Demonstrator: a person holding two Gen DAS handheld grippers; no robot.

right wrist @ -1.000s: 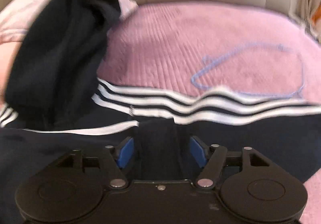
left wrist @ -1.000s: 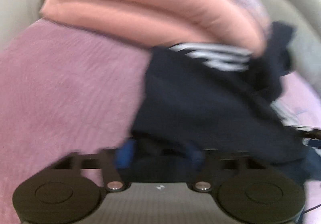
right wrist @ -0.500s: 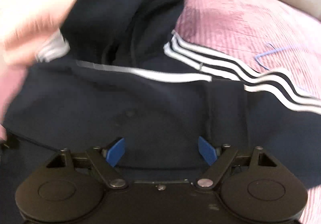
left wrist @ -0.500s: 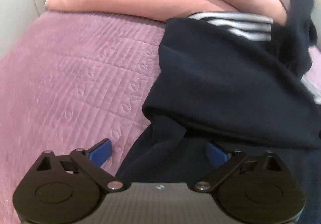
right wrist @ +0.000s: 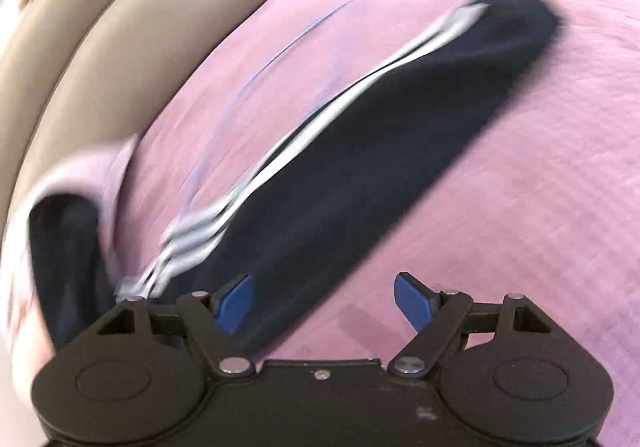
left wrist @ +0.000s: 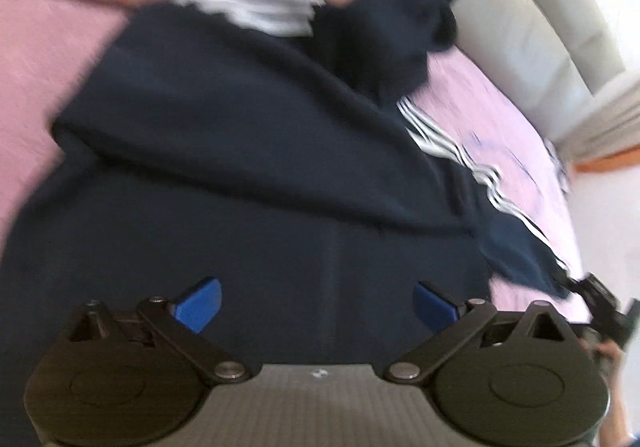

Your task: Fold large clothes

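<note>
Hovering over the navy hoodie, we had our left gripper spread wide with nothing in it, the hoodie lying on the pink bed cover near the headboard. Our right gripper was released too, above one striped sleeve stretched across the bed.

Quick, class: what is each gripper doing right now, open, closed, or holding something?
Left gripper: open, holding nothing, above the navy jacket.
Right gripper: open, holding nothing, over the jacket's sleeve.
</note>
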